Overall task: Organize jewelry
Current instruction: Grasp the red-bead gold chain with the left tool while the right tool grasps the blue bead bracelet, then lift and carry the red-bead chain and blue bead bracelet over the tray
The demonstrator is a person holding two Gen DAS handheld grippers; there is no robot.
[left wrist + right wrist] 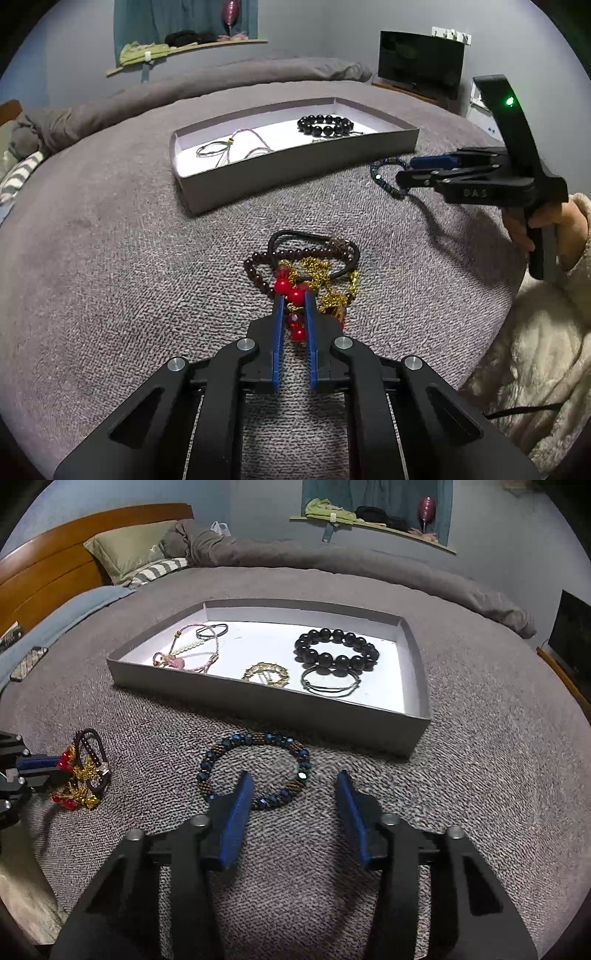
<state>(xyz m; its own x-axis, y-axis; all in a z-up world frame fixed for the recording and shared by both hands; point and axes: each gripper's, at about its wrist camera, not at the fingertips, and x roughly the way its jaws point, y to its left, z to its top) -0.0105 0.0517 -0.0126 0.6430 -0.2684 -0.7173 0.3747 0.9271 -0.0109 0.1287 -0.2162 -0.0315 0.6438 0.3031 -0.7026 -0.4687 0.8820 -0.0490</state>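
Left tongs [294, 297] pinch red beads [295, 295]; right tongs [295, 786] gape over blue bracelet [258, 768].

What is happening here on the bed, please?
A person is sorting jewelry into a grey box with two handheld grippers. The left gripper is pinching red beads in a tangled pile. The right gripper is around a blue bracelet, its jaws not yet on it. Several bracelets already lie in the box.

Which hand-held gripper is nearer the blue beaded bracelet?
Right. The right hand-held gripper stands at the blue beaded bracelet, one finger over its near edge. The left hand-held gripper is off at the tangled jewelry pile, closed on red beads.
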